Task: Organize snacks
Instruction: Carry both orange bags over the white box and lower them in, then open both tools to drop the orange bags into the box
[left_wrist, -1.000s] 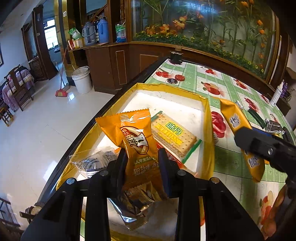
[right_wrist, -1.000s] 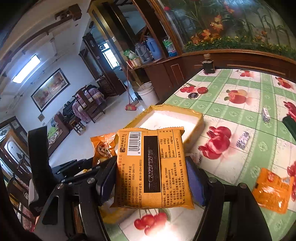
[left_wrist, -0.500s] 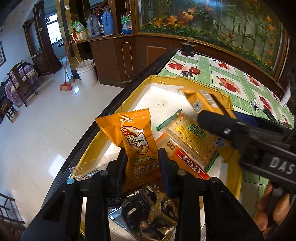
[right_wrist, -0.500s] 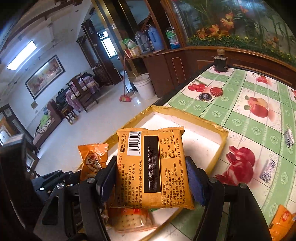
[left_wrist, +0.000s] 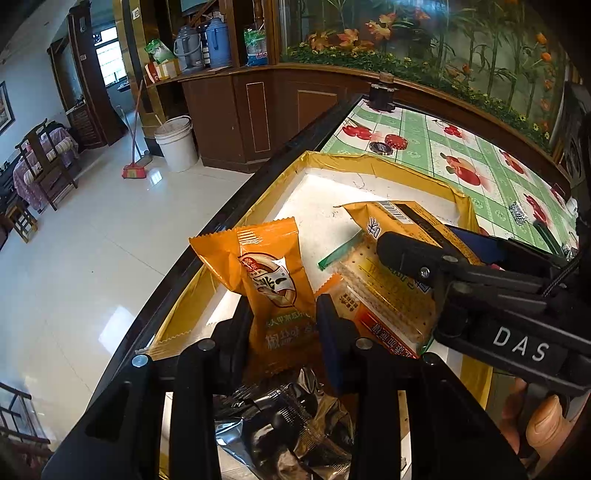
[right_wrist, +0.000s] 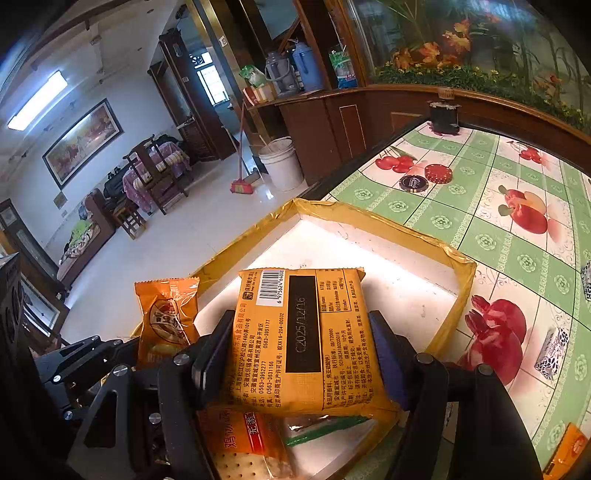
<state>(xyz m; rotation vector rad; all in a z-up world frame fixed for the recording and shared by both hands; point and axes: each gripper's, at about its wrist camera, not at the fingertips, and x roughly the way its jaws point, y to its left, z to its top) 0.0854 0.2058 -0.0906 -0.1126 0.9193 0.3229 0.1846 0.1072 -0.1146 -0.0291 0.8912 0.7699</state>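
My left gripper (left_wrist: 282, 314) is shut on a small orange snack packet (left_wrist: 271, 280) and holds it upright over the near end of a yellow-rimmed white tray (left_wrist: 369, 160). My right gripper (right_wrist: 301, 350) is shut on a flat orange packet with a barcode (right_wrist: 303, 339) and holds it over the tray (right_wrist: 417, 236), above the cracker packs (right_wrist: 251, 454). In the left wrist view the right gripper (left_wrist: 443, 258) reaches in from the right over cracker packs (left_wrist: 384, 295). A silver wrapper (left_wrist: 284, 421) lies below my left fingers.
The tray sits at the table's left edge, beside a drop to the tiled floor. On the green fruit-print cloth (right_wrist: 480, 206) lie two poker chips (right_wrist: 424, 177), small wrapped candies (right_wrist: 552, 349) and an orange packet (right_wrist: 565, 450). A dark jar (right_wrist: 445, 114) stands at the far corner.
My right gripper has carried the barcode packet left from over the tablecloth to over the tray. My left gripper has kept its hold on the small packet and drifted slightly.
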